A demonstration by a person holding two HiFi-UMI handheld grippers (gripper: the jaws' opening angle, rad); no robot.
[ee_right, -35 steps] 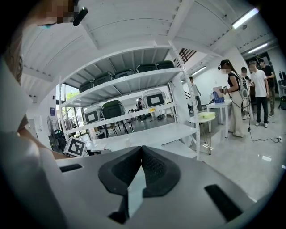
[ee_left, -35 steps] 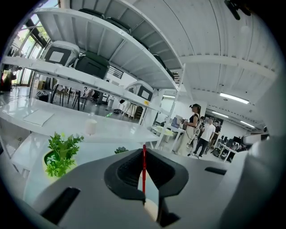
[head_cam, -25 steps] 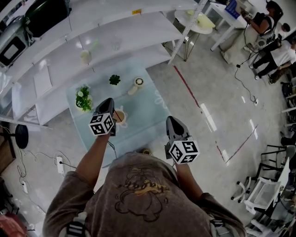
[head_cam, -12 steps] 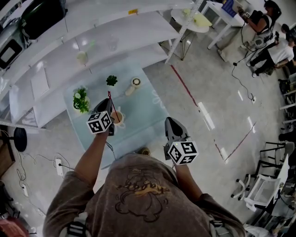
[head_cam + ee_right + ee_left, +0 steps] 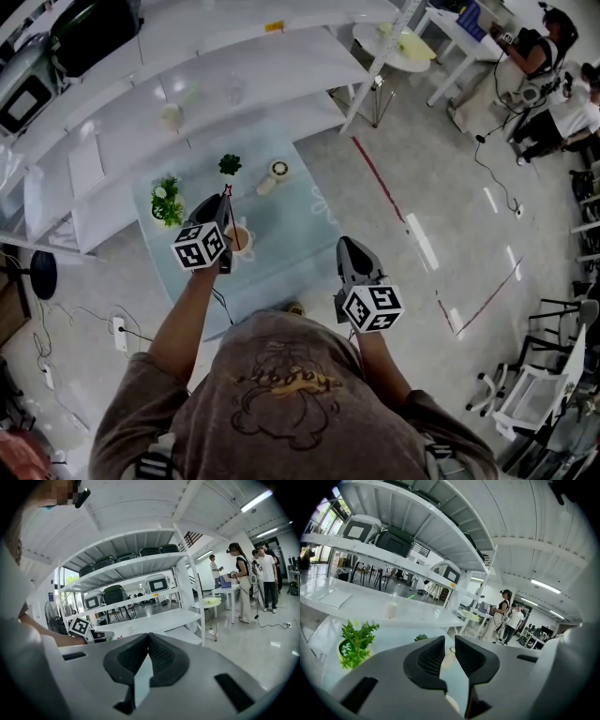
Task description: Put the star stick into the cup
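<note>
The right gripper [image 5: 149, 637], jaws pressed together on nothing, hung close to the person's body, well apart from the work. Farther out, the left gripper [image 5: 450, 644] hovered with jaws narrowly parted and empty, just beside the tan round cup [image 5: 242, 236] on the pale glass table [image 5: 300, 225]. The thin red star-tipped stick [image 5: 227, 190] appeared to stand in that cup, near upright with the star end up, just right of the left jaws.

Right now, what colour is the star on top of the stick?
The star looks red. It shows best in the head view.
</note>
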